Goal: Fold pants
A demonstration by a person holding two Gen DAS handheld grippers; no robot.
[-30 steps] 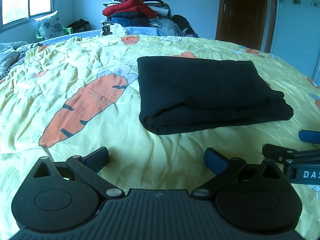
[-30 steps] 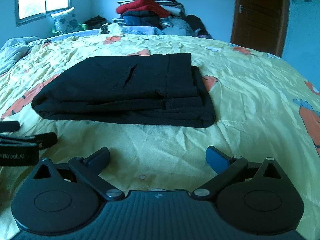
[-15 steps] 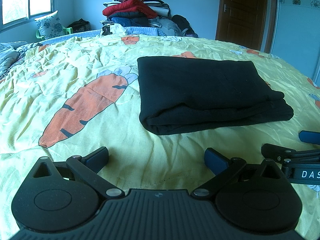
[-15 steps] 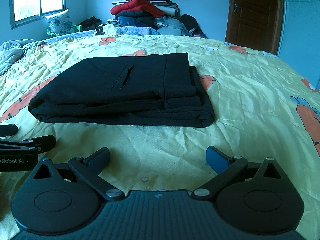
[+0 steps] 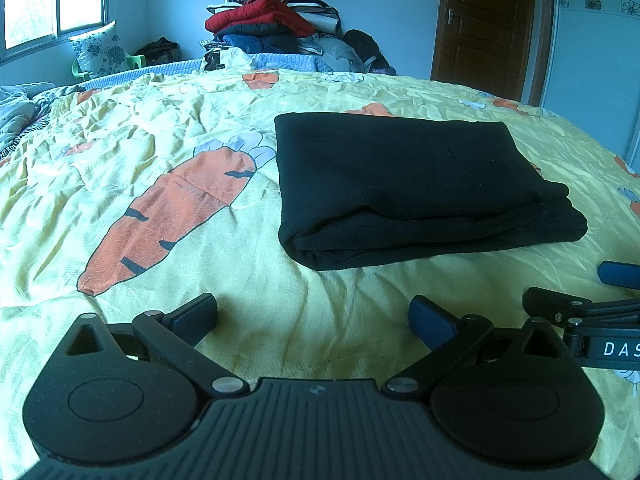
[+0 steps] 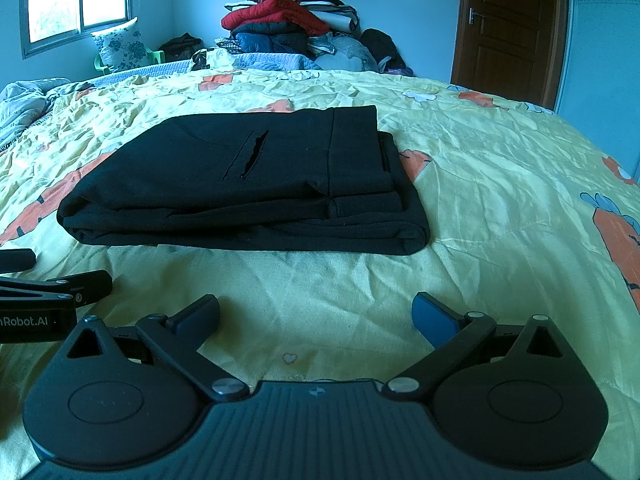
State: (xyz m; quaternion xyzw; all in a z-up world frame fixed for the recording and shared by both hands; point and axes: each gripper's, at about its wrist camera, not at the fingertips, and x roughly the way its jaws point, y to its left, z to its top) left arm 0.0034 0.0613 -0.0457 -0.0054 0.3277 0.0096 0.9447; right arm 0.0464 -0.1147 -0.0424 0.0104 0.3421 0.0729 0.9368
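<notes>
Black pants (image 5: 416,184) lie folded in a flat rectangle on the yellow carrot-print bedspread (image 5: 160,148); in the right wrist view (image 6: 248,184) a back pocket slit faces up. My left gripper (image 5: 312,316) is open and empty, low over the bedspread a short way in front of the pants' near left corner. My right gripper (image 6: 316,316) is open and empty, in front of the pants' near edge. Each gripper shows at the edge of the other's view: the right (image 5: 588,300) and the left (image 6: 44,284).
A tall pile of clothes and quilts (image 5: 272,28) stands beyond the far side of the bed. A brown door (image 5: 488,24) is at the back right, a window (image 5: 48,4) and a flowered pillow (image 5: 100,50) at the back left.
The right wrist view has drifted slightly left and tilted. The pants and the left gripper have not moved. Both grippers stay open.
</notes>
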